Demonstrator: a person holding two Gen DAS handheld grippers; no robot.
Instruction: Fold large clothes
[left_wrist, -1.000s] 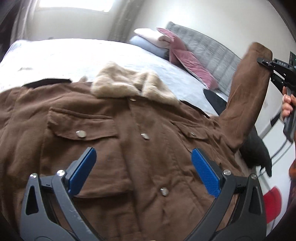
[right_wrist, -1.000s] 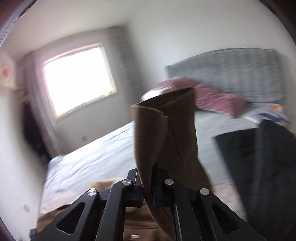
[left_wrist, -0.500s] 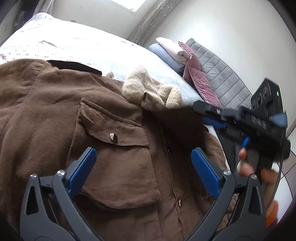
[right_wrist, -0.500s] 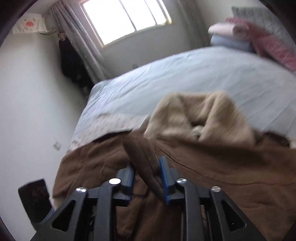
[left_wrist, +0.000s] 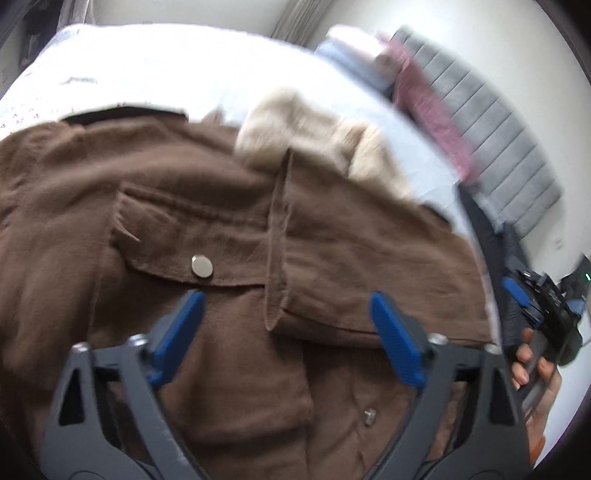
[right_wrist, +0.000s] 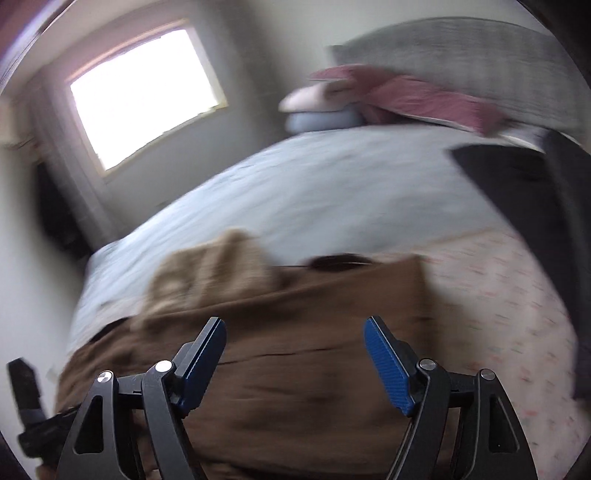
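A large brown jacket (left_wrist: 110, 206) with a beige fleece collar (left_wrist: 306, 125) lies face up on the bed. Its right sleeve (left_wrist: 369, 258) lies folded across the chest, cuff edge near the middle. My left gripper (left_wrist: 288, 332) is open and empty, hovering over the jacket front. My right gripper (right_wrist: 295, 354) is open and empty above the jacket (right_wrist: 295, 387); it also shows at the right edge of the left wrist view (left_wrist: 535, 306), held by a hand. The collar shows blurred in the right wrist view (right_wrist: 207, 273).
The jacket lies on a pale blue bed sheet (right_wrist: 332, 184). Pink and blue pillows (right_wrist: 388, 96) rest by a grey headboard (left_wrist: 498, 122). A dark garment (right_wrist: 524, 192) lies at the bed's right side. A window (right_wrist: 144, 96) is on the far wall.
My right gripper carried the sleeve over the chest, opened and let it go, then drew back to the right. My left gripper stayed open above the jacket.
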